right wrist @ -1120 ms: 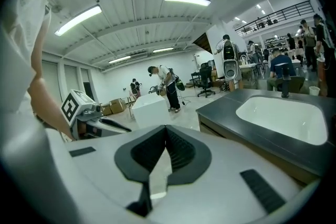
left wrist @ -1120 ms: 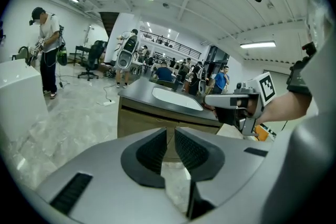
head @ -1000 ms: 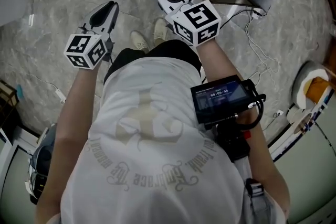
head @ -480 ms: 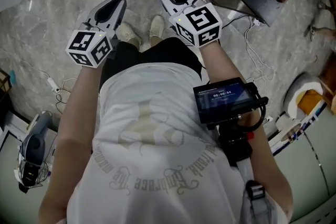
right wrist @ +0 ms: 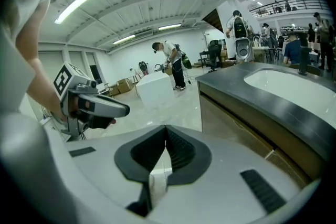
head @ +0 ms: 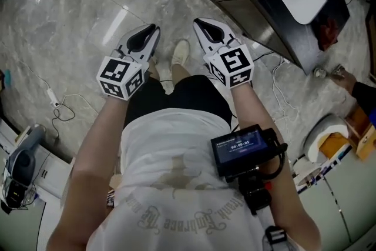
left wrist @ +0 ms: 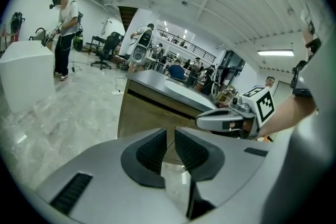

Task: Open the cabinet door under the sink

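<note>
On my left gripper (head: 148,34) the jaws stand slightly apart, on my right gripper (head: 204,26) closed, both empty. The door (left wrist: 144,115) lies ahead; closed jaws could skid off its edge.

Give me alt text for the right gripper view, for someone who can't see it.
The right gripper is shut and empty, clear of the dark sink counter at the picture's right, which has a white basin and brown cabinet fronts beneath. The left gripper hovers at the left over pale floor.
</note>
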Demonstrator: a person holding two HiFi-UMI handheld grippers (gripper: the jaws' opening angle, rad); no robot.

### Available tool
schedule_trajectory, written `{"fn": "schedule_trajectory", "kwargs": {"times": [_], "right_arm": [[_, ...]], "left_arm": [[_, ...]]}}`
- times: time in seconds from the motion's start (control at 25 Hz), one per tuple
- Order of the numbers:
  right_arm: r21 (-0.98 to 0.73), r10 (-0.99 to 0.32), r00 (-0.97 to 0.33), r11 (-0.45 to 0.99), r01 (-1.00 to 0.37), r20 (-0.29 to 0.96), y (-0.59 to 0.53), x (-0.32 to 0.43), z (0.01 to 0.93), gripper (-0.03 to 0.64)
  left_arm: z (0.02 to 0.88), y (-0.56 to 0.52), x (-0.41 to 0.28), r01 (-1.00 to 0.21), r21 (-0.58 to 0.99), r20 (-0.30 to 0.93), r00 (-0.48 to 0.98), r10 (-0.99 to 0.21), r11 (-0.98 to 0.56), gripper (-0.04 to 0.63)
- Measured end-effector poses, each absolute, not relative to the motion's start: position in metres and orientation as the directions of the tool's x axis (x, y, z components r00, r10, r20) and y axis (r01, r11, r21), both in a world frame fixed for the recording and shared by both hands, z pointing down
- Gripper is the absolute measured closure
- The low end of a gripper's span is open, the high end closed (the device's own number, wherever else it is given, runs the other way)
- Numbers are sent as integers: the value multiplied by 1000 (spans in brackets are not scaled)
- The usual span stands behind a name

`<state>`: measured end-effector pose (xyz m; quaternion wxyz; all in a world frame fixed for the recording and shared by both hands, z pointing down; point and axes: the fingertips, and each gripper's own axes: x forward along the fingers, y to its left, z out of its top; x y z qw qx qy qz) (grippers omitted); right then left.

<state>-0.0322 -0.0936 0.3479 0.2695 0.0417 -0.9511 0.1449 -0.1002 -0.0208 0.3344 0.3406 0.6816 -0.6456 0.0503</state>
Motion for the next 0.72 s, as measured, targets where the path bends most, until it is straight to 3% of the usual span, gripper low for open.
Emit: {"fn": "schedule_trajectory", "kwargs": {"times": [0.44,0.72], "right_arm": [[-196,-64,-792,954,-227,608,-112,-38,407,603],[-148,-207,-686,895,-420,698,-145,-9,459,603]], "left_arm": [[401,-23,-101,-913,408,540,233,-809,9,540],[437,-24,-91,-902,432,531,268,-804,-15,538]]}}
